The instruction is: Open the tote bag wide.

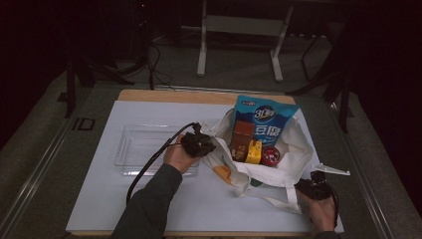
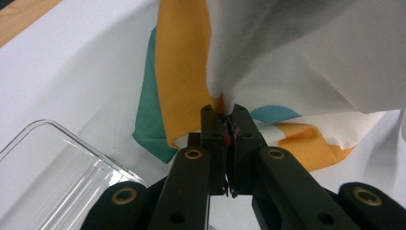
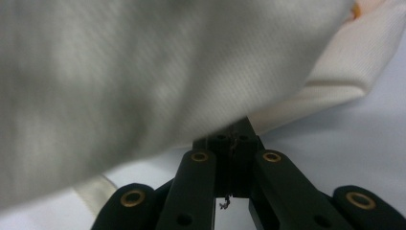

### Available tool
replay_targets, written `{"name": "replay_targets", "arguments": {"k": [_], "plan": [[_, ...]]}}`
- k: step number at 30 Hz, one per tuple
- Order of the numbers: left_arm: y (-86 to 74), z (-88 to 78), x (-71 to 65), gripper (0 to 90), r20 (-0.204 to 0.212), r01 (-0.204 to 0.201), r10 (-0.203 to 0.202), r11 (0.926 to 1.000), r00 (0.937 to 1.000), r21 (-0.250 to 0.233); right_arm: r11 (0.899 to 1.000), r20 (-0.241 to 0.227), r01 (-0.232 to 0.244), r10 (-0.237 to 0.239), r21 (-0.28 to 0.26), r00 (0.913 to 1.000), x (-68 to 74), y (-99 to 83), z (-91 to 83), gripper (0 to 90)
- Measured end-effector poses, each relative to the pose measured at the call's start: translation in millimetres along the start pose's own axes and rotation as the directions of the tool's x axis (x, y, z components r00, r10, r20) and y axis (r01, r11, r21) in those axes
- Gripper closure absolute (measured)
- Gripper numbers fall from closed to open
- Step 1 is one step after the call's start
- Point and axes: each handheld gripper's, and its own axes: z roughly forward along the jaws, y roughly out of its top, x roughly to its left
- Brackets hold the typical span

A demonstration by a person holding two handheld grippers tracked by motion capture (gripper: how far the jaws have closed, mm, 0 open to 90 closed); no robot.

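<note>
White tabletop (image 1: 149, 199), bag (image 1: 293, 159) mouth upward.

A: Surface?
B: Wooden table (image 1: 149, 94), mostly covered by a white sheet (image 1: 149, 199); wood shows along the far edge
A: What's directly on the sheet?
B: Clear tray (image 1: 130, 149) left of centre, white tote (image 1: 293, 159) to its right, touching or just beside it, can't tell which
A: Tote flat?
B: No, slumped with its mouth open; orange and teal print (image 2: 167, 86) on the cloth near the tray
</note>
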Motion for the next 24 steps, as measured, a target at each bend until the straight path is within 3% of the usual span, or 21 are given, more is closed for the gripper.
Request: {"name": "replay_targets", "arguments": {"k": [7, 9, 10, 17, 19, 24], "plan": [[-0.4, 1.9, 0.8, 86.7, -0.010, -0.004, 0.004, 0.9999, 0.9999, 0.012, 1.000, 0.020, -0.001, 0.000, 0.025, 0.9998, -1.6, -2.9, 8.7, 90.0], [-0.8, 0.2, 0.6, 84.6, -0.014, -0.003, 0.003, 1.0000, 0.9999, 0.002, 1.000, 0.020, 0.000, -0.001, 0.021, 0.9998, -1.7, -2.8, 8.5, 90.0], [-1.1, -2.0, 0.9, 78.9, -0.019, 0.003, -0.003, 1.0000, 0.9998, -0.002, 1.000, 0.021, 0.003, -0.003, 0.020, 0.9998, -1.7, -2.7, 8.1, 90.0], [-0.4, -27.0, 2.1, 67.7, -0.020, -0.001, -0.001, 0.9956, 0.9998, -0.094, 1.000, 0.018, 0.002, -0.002, 0.015, 0.9998, -1.6, -2.7, 7.6, 89.9], [-0.2, -37.9, 3.0, 67.4, -0.005, 0.002, -0.002, 0.9910, 1.0000, -0.134, 1.000, 0.018, 0.001, -0.001, 0.012, 0.9998, -1.4, -2.9, 7.0, 89.8], [1.5, -62.6, 5.8, 66.2, -0.003, 0.004, -0.005, 0.9833, 1.0000, -0.182, 1.000, 0.019, 0.001, -0.001, 0.010, 0.9998, -1.0, -2.8, 6.9, 89.8]]}}
